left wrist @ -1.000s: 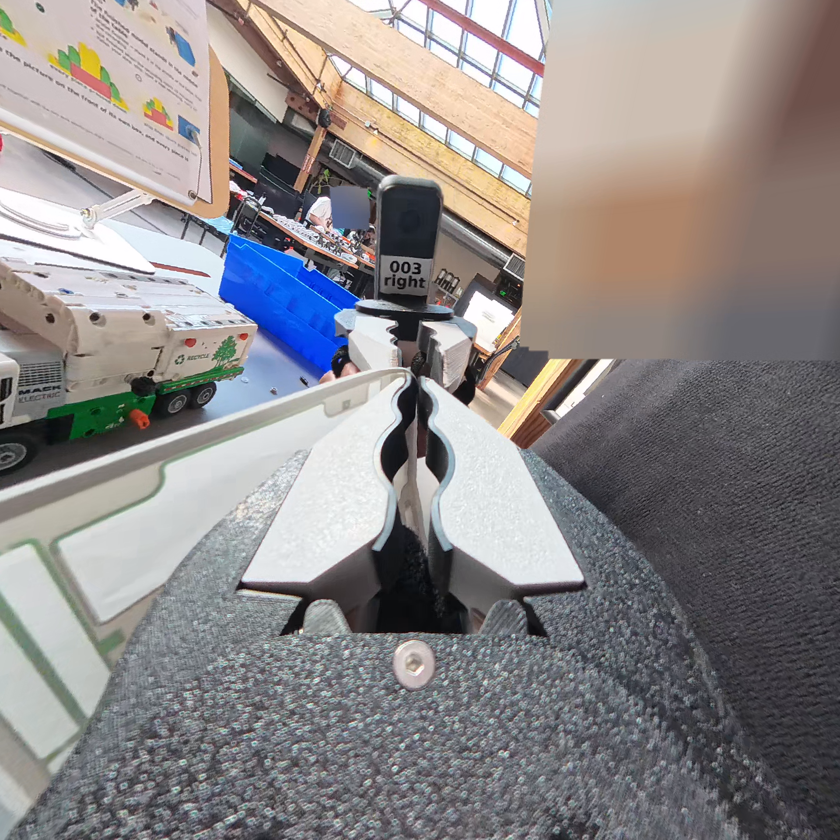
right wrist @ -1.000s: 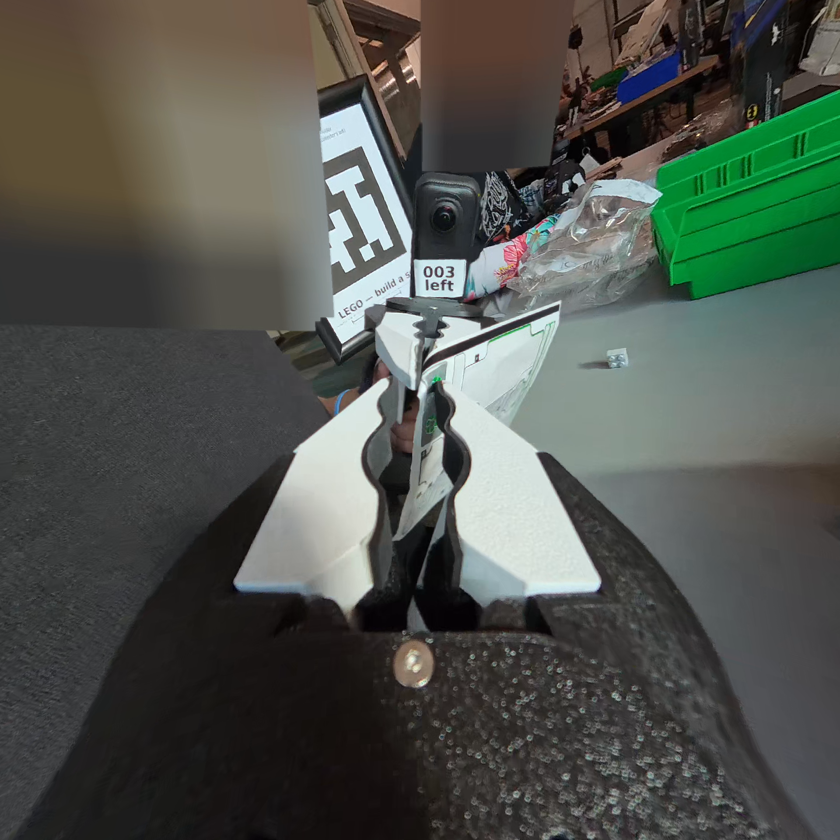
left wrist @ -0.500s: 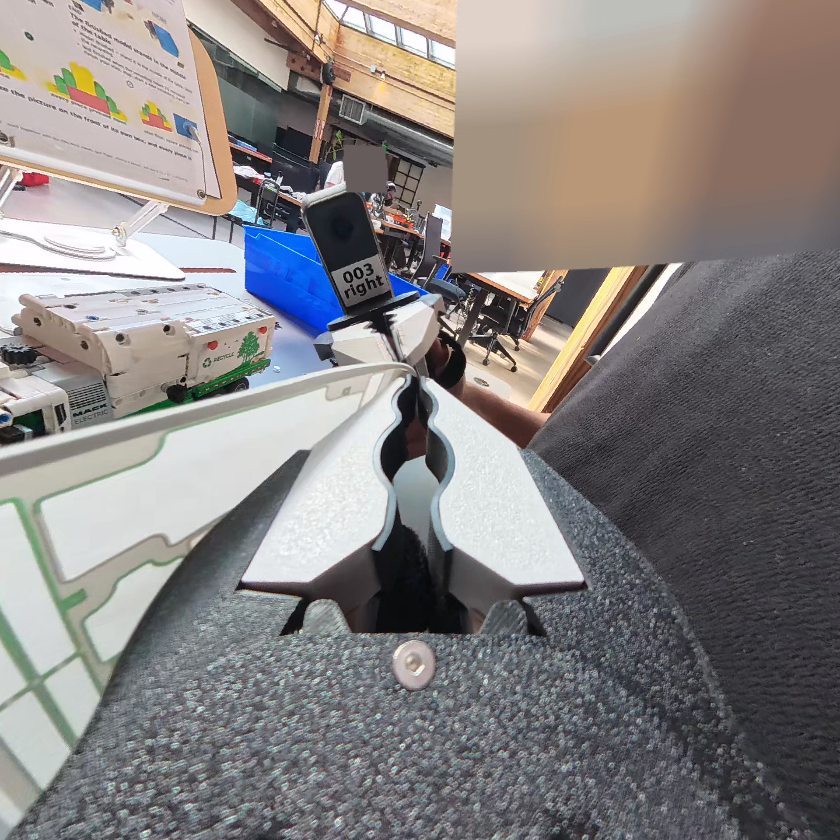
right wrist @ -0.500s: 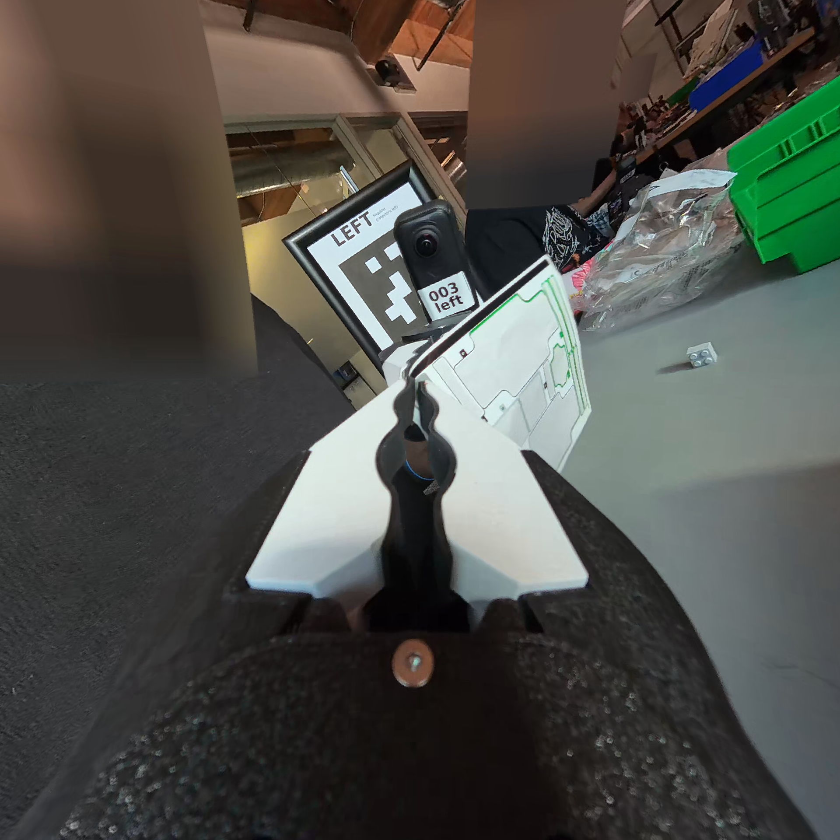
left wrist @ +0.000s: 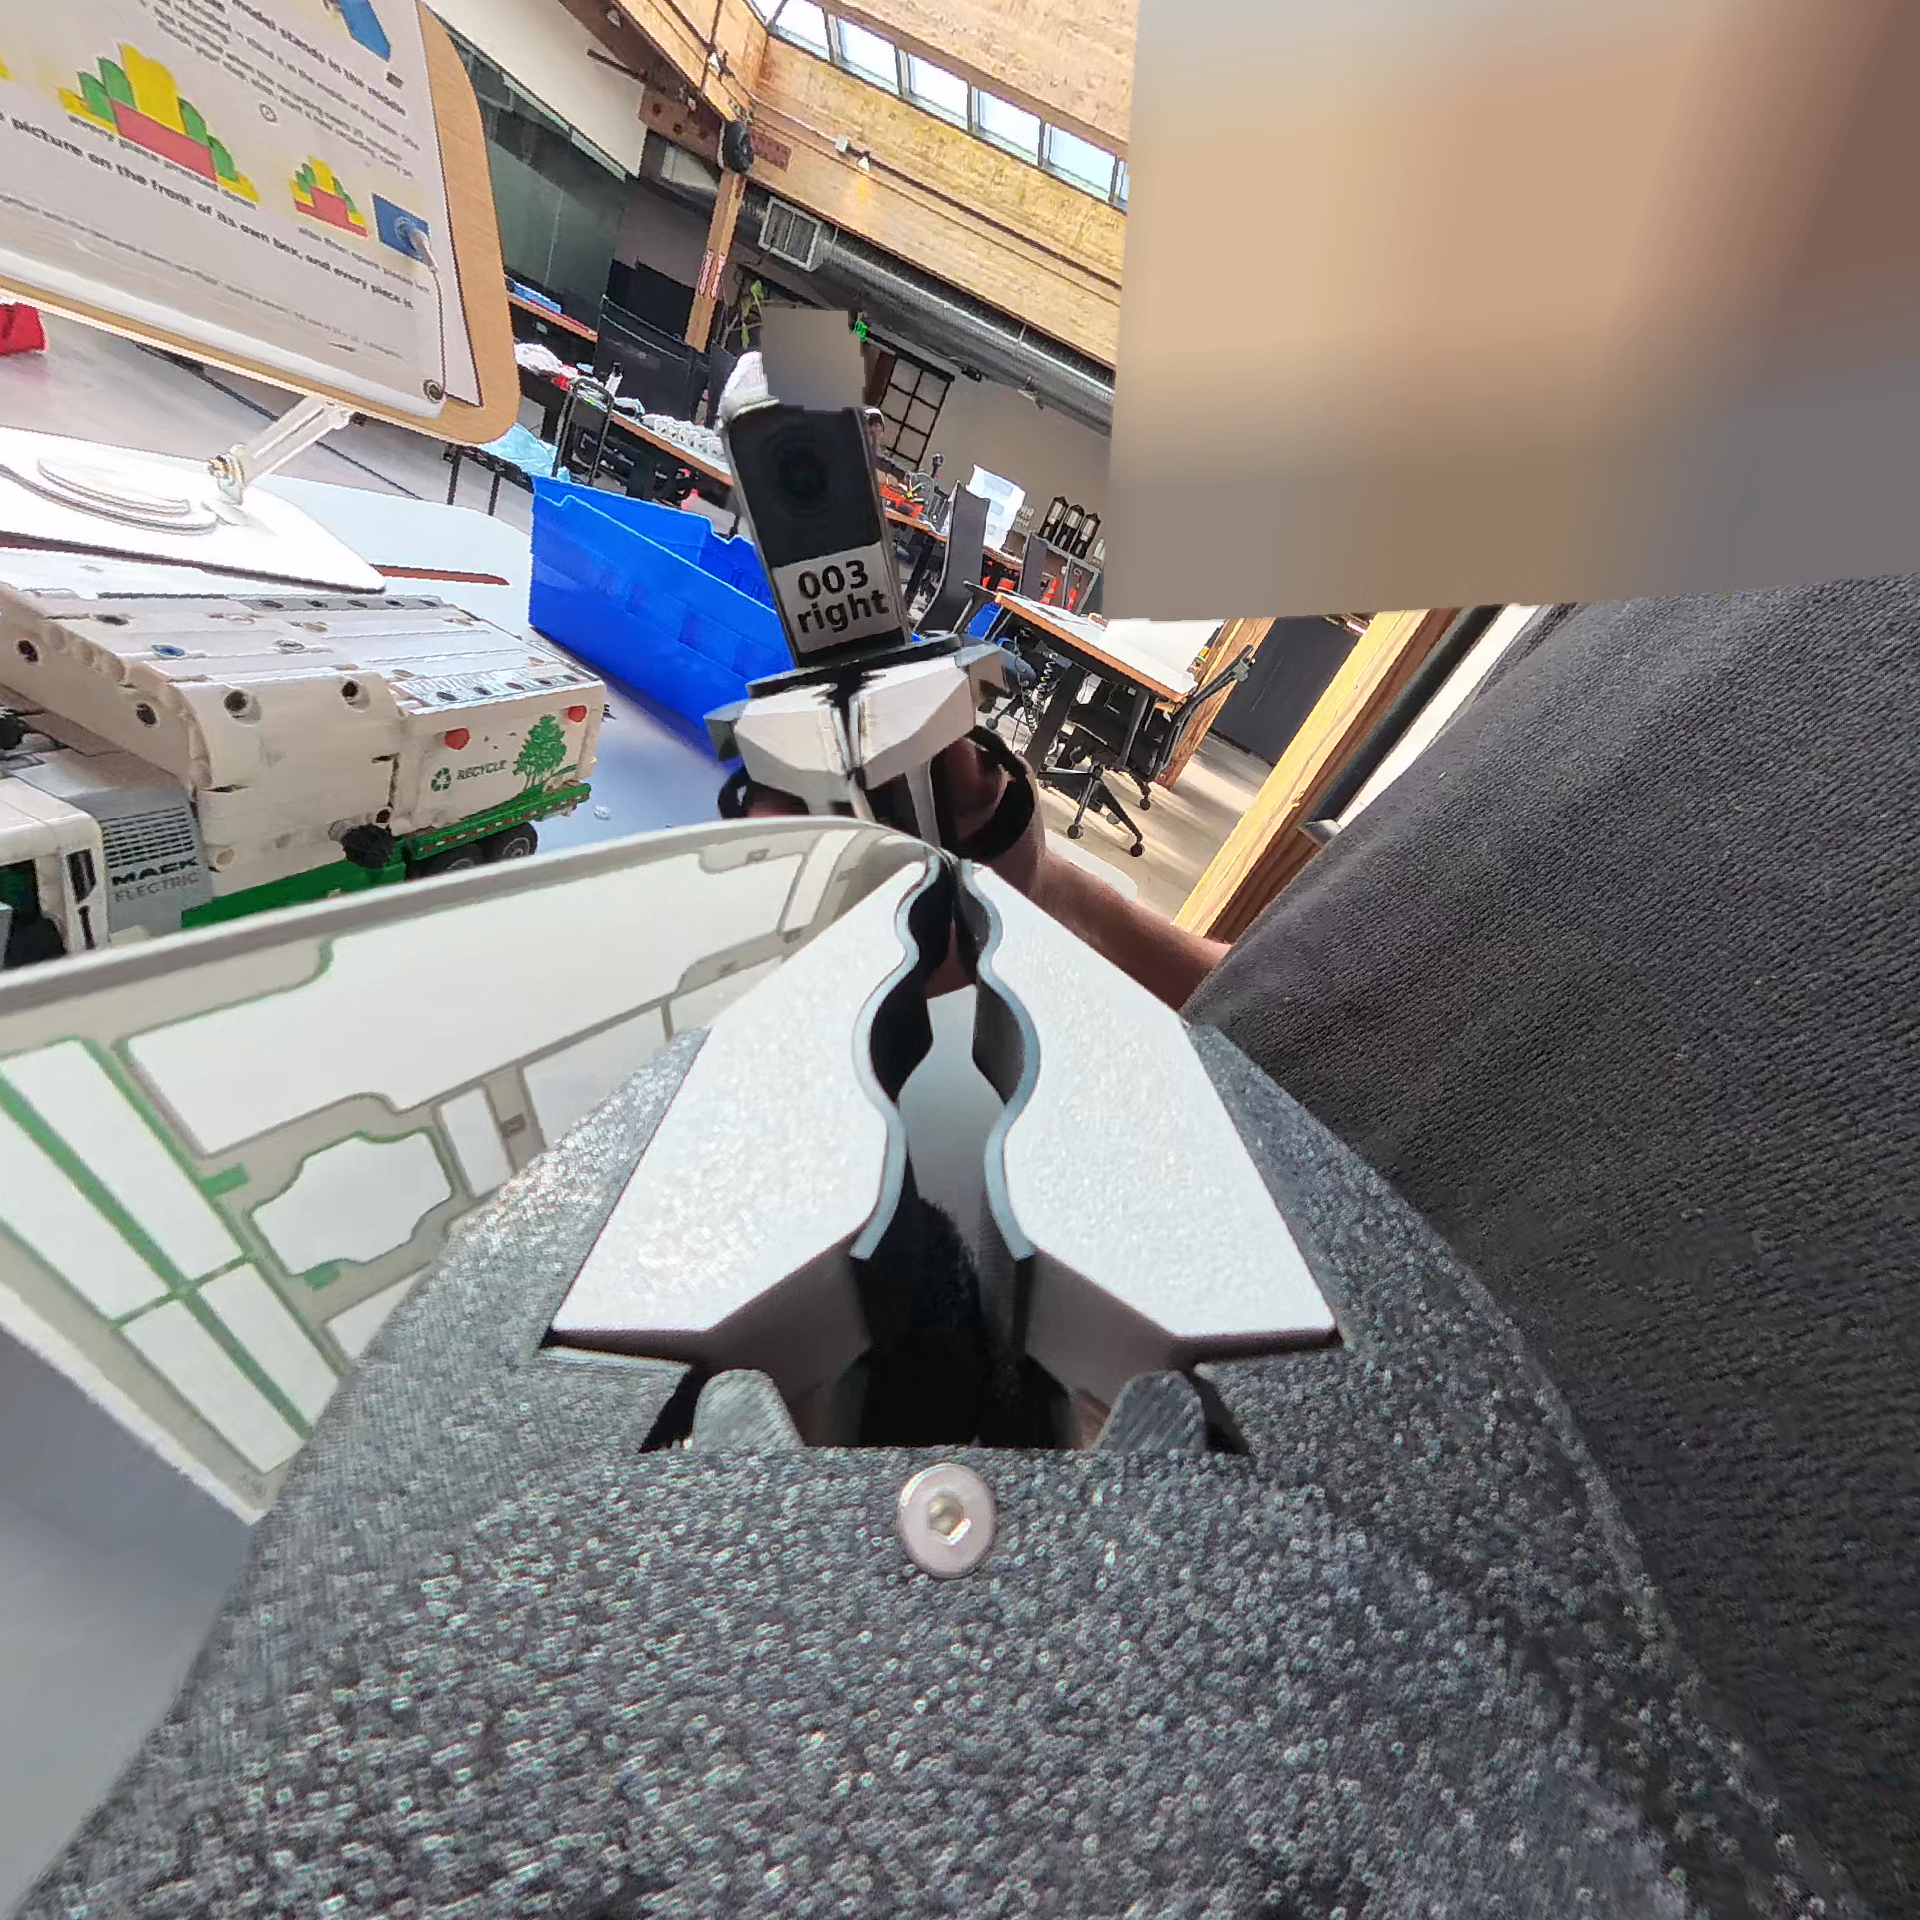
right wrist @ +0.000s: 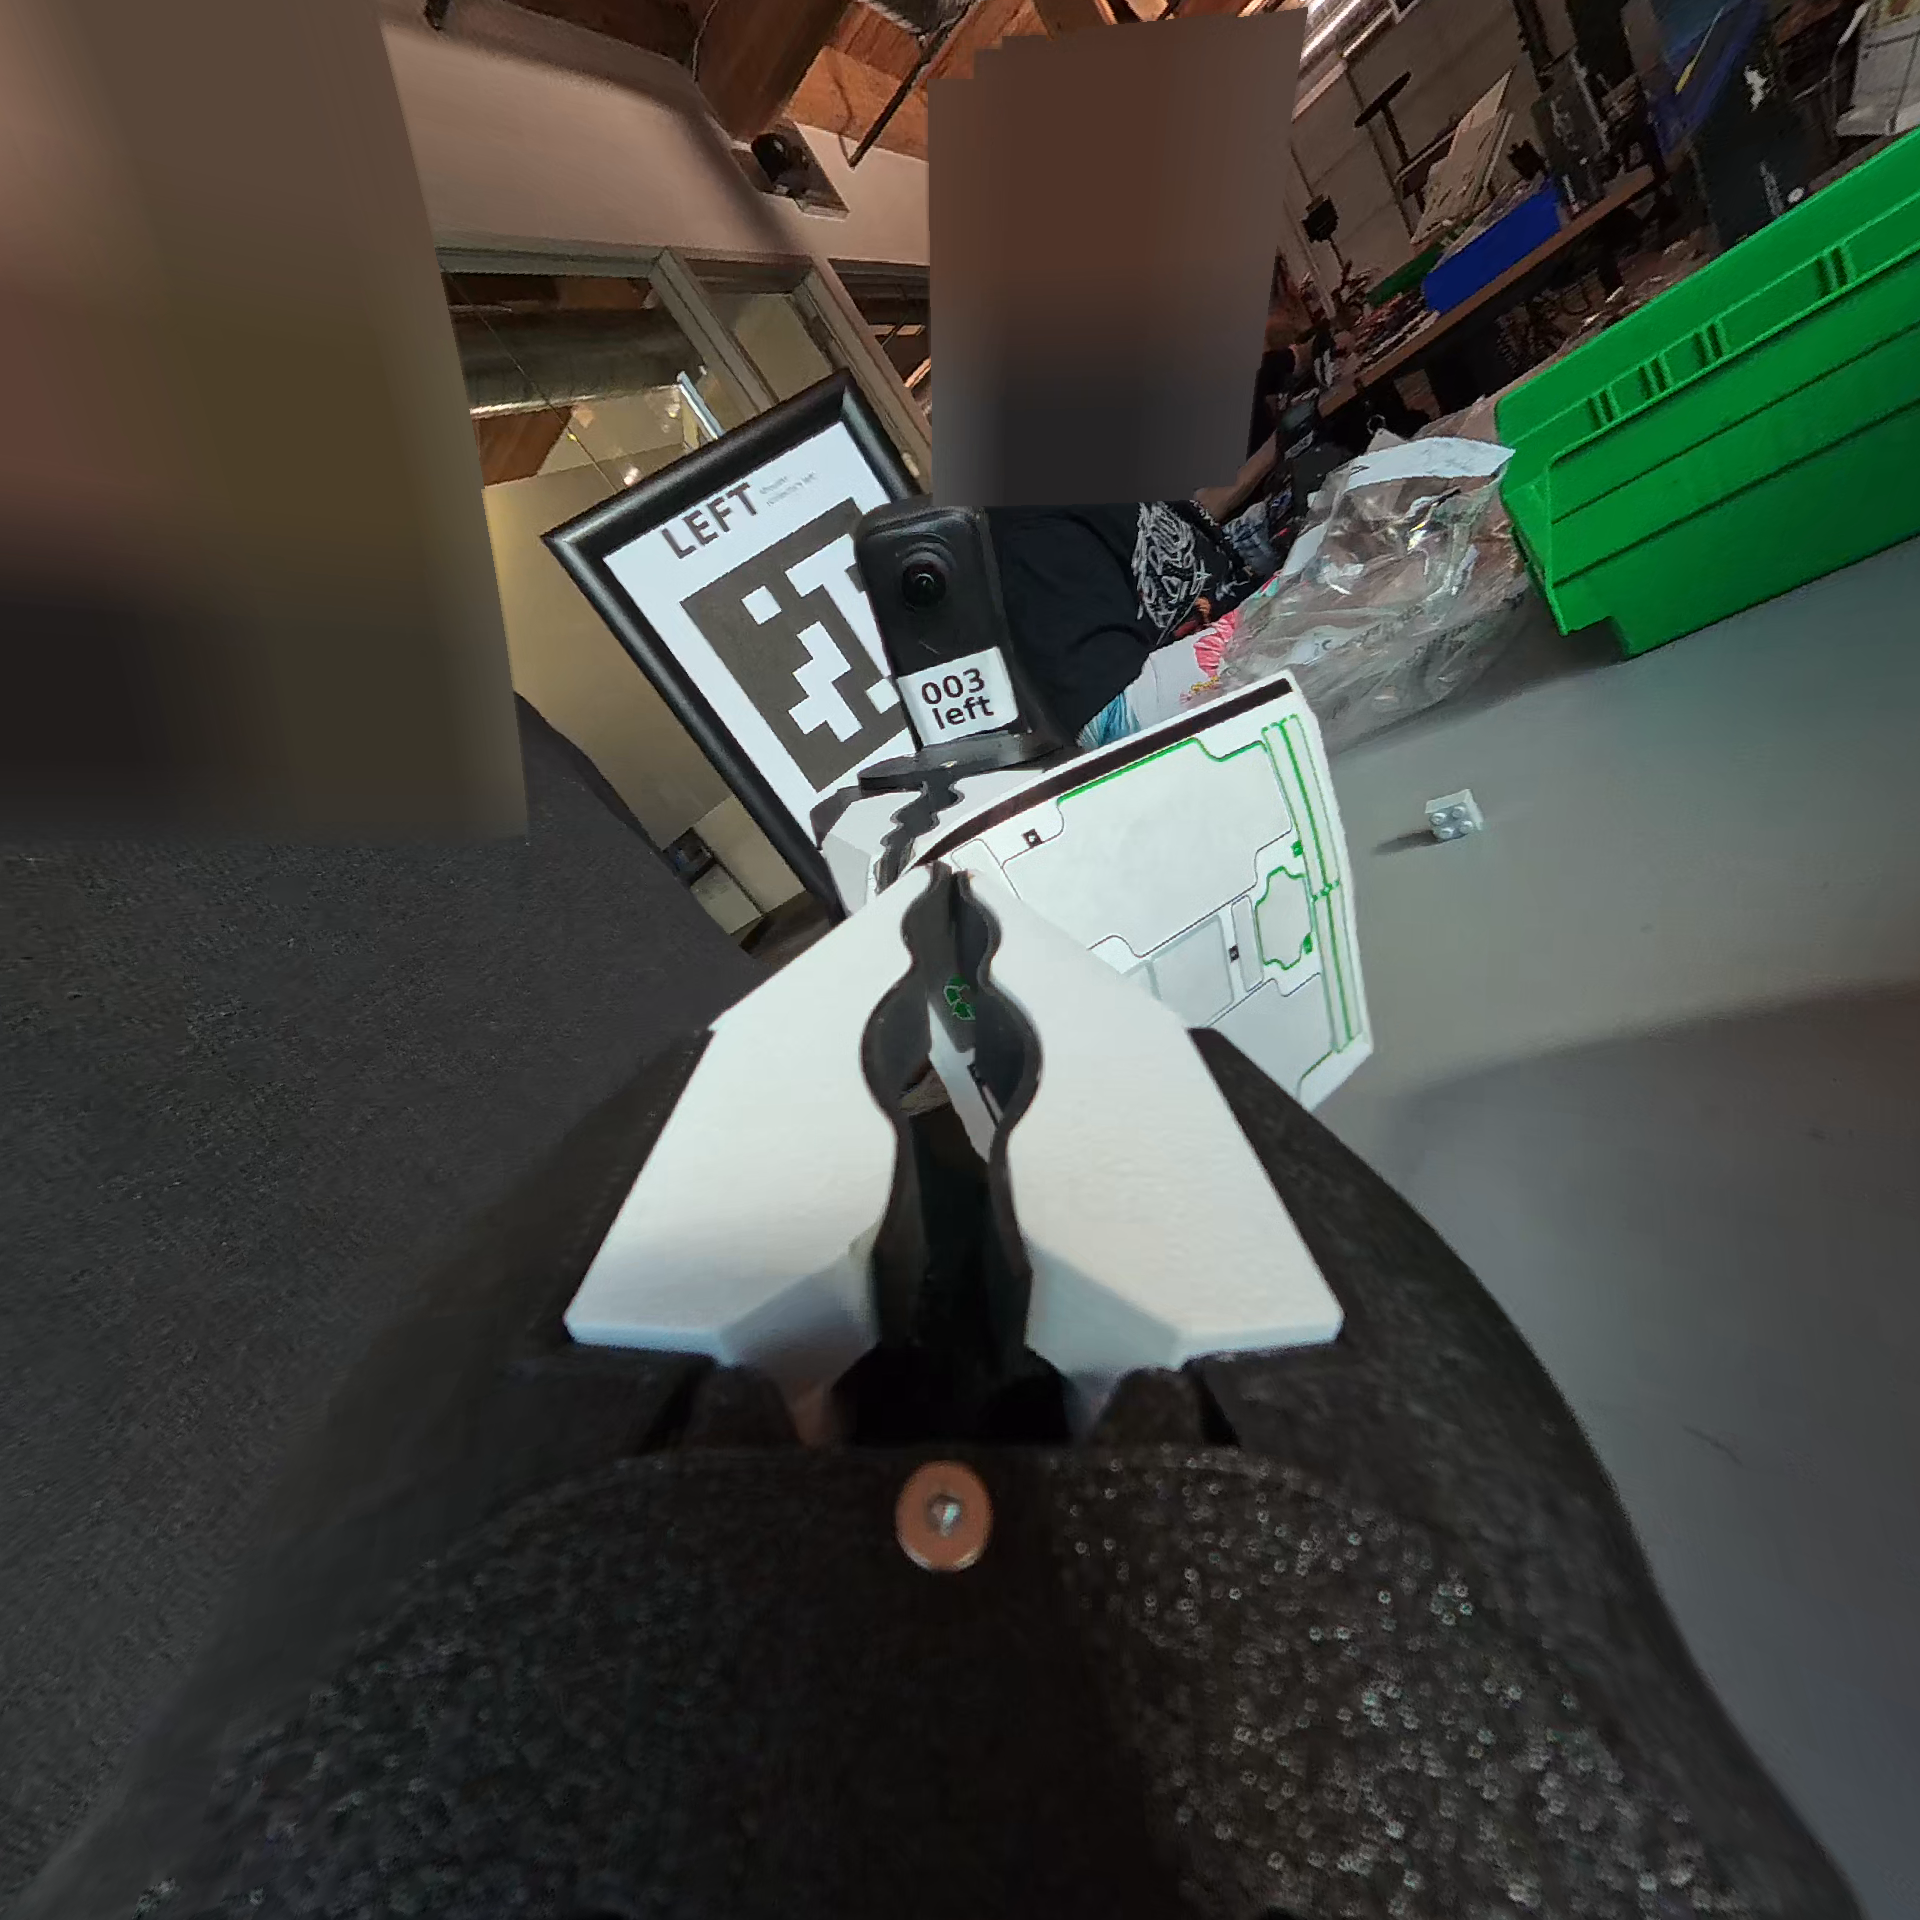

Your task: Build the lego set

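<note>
Between your two grippers, held up off the grey table (right wrist: 1558, 1195), the sticker sheet (left wrist: 343, 1049) curves away to the left of the left gripper (left wrist: 951, 883), whose fingertips are clenched on its near corner. Facing it, your right gripper (right wrist: 951, 883) is pinched closed too, and in the right wrist view a small white sticker (right wrist: 961, 1013) with a green mark seems to sit between its fingers, though the dark gap makes that hard to confirm.

The sheet is light, thin and floppy; it bows under its own weight, so grip it by an edge and keep it taut. The sticker will likely be limp and tacky, apt to curl or cling to a pad, so take only its very corner.

The white and green lego truck (left wrist: 291, 748) stands far left on the table, well apart from both grippers. A loose white brick (right wrist: 1455, 818) lies far right, near the green bin (right wrist: 1714, 436).
</note>
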`<state>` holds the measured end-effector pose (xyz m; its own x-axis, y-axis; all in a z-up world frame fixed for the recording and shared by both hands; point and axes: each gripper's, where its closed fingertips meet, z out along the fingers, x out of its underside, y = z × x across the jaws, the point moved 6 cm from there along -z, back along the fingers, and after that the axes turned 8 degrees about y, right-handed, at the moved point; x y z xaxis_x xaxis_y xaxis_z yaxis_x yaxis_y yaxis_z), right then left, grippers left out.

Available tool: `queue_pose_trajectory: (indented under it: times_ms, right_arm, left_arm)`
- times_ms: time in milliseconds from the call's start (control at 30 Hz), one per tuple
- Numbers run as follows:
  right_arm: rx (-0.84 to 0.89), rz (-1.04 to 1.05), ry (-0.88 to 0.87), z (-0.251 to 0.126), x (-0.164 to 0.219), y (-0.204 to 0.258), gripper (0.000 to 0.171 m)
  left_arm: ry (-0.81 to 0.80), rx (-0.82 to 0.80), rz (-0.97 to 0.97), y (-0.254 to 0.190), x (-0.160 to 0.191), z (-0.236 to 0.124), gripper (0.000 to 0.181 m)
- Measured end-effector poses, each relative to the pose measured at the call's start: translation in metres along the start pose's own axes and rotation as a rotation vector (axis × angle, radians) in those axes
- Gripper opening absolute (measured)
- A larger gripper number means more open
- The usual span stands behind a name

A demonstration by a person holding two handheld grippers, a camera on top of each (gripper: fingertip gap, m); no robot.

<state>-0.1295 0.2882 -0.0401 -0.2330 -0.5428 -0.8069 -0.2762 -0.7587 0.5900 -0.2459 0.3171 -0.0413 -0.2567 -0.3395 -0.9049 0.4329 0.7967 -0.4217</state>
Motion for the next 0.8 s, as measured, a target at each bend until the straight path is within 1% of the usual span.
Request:
queue_pose_trajectory:
  times_ms: [67, 167, 267, 333, 400, 467, 500, 567, 600, 633, 700, 733, 800]
  right_arm:
    - [0.097, -0.034, -0.016, -0.009, -0.005, -0.003, 0.0]
    - [0.303, -0.13, -0.033, -0.03, -0.013, -0.003, 0.0]
    - [0.507, -0.245, -0.019, -0.051, -0.012, 0.004, 0.0]
    - [0.63, -0.302, -0.024, -0.063, -0.006, 0.007, 0.0]
    - [0.731, -0.369, -0.061, -0.074, 0.001, 0.009, 0.0]
    - [0.845, -0.452, -0.091, -0.083, 0.009, 0.01, 0.0]
    - [0.882, -0.5, -0.09, -0.085, 0.013, 0.011, 0.0]
    - [0.971, -0.587, -0.079, -0.089, 0.02, 0.011, 0.0]
    - [1.021, -0.629, -0.075, -0.092, 0.023, 0.01, 0.0]
    - [1.061, -0.666, -0.062, -0.094, 0.025, 0.009, 0.0]
    - [1.094, -0.711, -0.02, -0.095, 0.029, 0.004, 0.0]
    - [1.095, -0.721, -0.012, -0.095, 0.031, 0.002, 0.0]
    - [1.071, -0.716, -0.031, -0.098, 0.03, 0.0, 0.0]
  left_arm:
    - [-0.003, 0.006, -0.023, 0.003, 0.001, -0.005, 0.0]
    - [-0.009, -0.011, -0.076, 0.019, 0.0, -0.021, 0.0]
    - [-0.114, 0.008, -0.105, 0.037, -0.019, -0.04, 0.0]
    - [-0.162, -0.002, -0.086, 0.049, -0.029, -0.048, 0.0]
    - [-0.11, -0.079, -0.096, 0.069, -0.022, -0.051, 0.0]
    - [-0.023, -0.177, -0.221, 0.091, -0.001, -0.054, 0.0]
    - [0.001, -0.181, -0.315, 0.097, 0.011, -0.057, 0.0]
    - [0.054, -0.112, -0.488, 0.096, 0.036, -0.06, 0.0]
    - [0.096, -0.141, -0.562, 0.097, 0.049, -0.062, 0.0]
    - [0.102, -0.161, -0.59, 0.094, 0.054, -0.066, 0.0]
    - [0.071, -0.101, -0.556, 0.075, 0.047, -0.071, 0.0]
    - [0.085, -0.099, -0.531, 0.067, 0.044, -0.071, 0.0]
    - [0.132, -0.127, -0.422, 0.061, 0.03, -0.066, 0.0]
